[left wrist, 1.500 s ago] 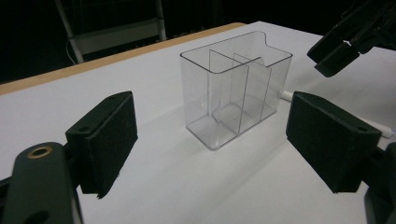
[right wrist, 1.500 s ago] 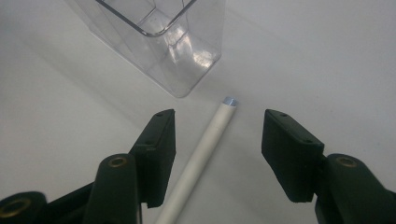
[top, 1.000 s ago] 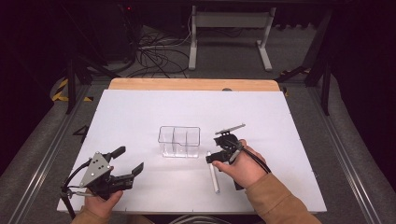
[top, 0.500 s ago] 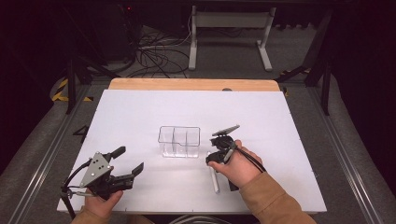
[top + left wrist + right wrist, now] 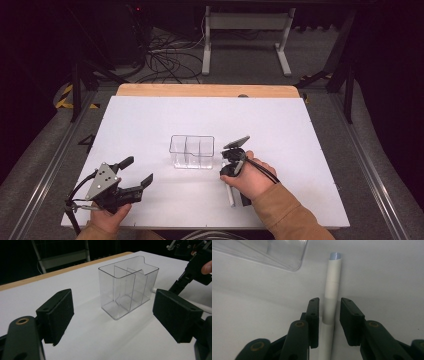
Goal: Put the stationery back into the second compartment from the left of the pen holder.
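The white pen (image 5: 331,290), lying at the centre of the right gripper view just beside the clear organizer (image 5: 274,252), is straddled – not yet pinched – by the right gripper (image 5: 329,315), while the left gripper (image 5: 112,315) is held spread; the pen is judged light, stiff and slippery, best gripped mid-barrel.

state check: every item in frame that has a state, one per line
clear organizer: upright on the table, three compartments, all empty
white marker: lying flat on the table, capped, between the right gripper's jaws, beside the organizer
right gripper: down over the marker, jaws straddling it with small gaps, not yet clamped
left gripper: jaws wide apart, holding nothing, aimed at the organizer
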